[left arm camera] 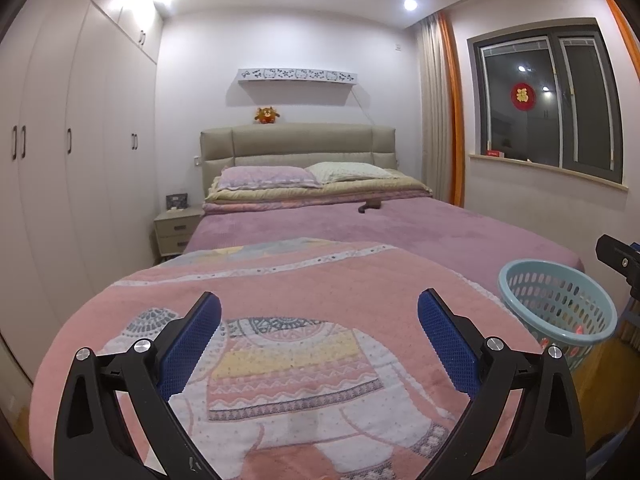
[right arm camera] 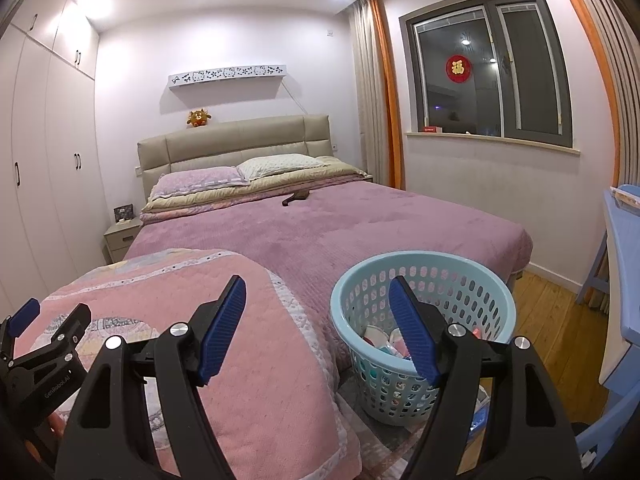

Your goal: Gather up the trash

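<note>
Blue-padded fingers of the left gripper (left arm camera: 319, 306) stand wide apart in the left wrist view, with nothing between them; under them lies the pink quilt (left arm camera: 304, 280) with its elephant pattern, spread over the foot end of the bed (left arm camera: 400, 232). Likewise the right gripper (right arm camera: 318, 294) has its jaws spread wide and empty: its left finger hangs over the quilt's right edge, its right finger over the rim of the light blue basket (right arm camera: 352, 280). That basket stands on the floor just beside the foot corner of the bed, on the window side, and holds several pieces of trash (right arm camera: 380, 338), white, pink and teal scraps heaped at its bottom; what each one is cannot be told. In the right wrist view the left gripper shows at the left edge as a black clamp with a blue tip, above the quilt's near left part. Farther up the bed a purple cover (right arm camera: 360, 220) runs to two pillows (right arm camera: 200, 178) at the headboard edge, and a small dark object (right arm camera: 296, 197) lies on it just below the pillows, too small to identify. A plush toy (right arm camera: 199, 117) sits on top of the headboard, under a white wall shelf (right arm camera: 228, 74). White wardrobes (left arm camera: 60, 140) line the left wall, a nightstand (left arm camera: 176, 228) stands by the bed's head corner, and a dark window (right arm camera: 488, 68) with orange-edged curtains fills the right wall. Blue furniture (right arm camera: 624, 264) stands at the right edge on the wooden floor (right arm camera: 560, 320).
</note>
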Demonstrator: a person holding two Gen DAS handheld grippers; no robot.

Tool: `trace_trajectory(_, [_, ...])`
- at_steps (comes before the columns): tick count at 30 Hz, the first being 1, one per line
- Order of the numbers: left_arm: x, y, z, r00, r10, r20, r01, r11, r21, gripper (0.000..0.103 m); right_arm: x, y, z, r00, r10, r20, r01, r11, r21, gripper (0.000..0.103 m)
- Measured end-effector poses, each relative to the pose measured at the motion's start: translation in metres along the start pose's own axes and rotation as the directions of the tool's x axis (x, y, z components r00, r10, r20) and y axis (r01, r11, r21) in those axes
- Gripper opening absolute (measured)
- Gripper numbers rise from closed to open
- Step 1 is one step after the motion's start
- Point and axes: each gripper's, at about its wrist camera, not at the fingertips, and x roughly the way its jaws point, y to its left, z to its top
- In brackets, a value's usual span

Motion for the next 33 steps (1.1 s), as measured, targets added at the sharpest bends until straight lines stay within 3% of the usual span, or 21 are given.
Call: trace_trajectory(33, [-0.0009,-0.0021,0.0002,1.000,0.001,-0.014,-0.002,1.000,-0.012,0.096,0.0059,0.0004,-0.0054,1.000,0.012,-0.024,-0.012,1.000,-0.002,0.073])
